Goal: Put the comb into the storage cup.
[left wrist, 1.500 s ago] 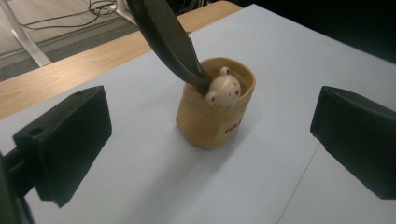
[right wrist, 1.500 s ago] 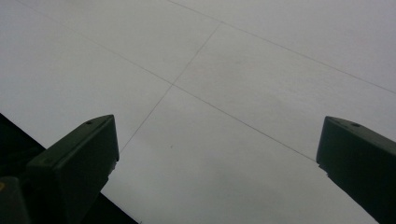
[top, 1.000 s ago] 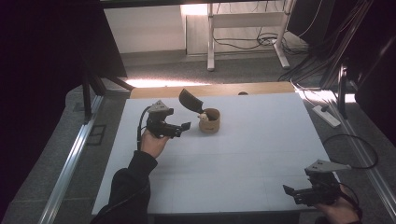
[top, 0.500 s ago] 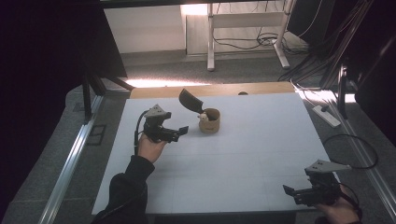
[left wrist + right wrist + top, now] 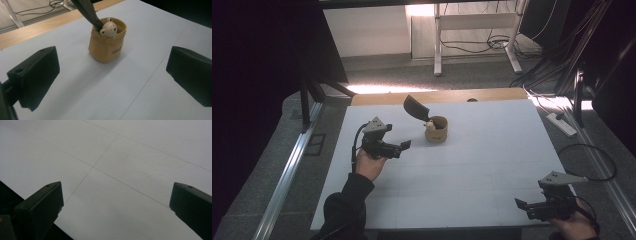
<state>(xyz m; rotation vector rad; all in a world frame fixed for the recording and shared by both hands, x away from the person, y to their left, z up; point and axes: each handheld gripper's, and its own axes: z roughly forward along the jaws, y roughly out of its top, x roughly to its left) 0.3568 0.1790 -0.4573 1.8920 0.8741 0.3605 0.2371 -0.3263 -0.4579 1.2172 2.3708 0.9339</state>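
White tabletop (image 5: 472, 165), dim room, grey carpet floor (image 5: 382, 75).
Your left gripper (image 5: 404, 146) is spread wide, aimed at the tan pouch (image 5: 435, 131) near the tabletop's far edge; your right gripper (image 5: 521, 205) gapes empty over the near right corner, cables (image 5: 492, 42) behind.

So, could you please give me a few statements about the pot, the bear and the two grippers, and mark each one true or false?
1. The left gripper is open, with nothing between its jaws. True.
2. The tan pot lies tipped on its side. False: it stands upright on the white table.
3. A small bear figure peeks over the pot's rim. True.
4. The right gripper is shut on the dark scoop. False: it is open over bare table, and the scoop leans in the pot.
5. The left gripper touches the pot. False: it is apart from it.
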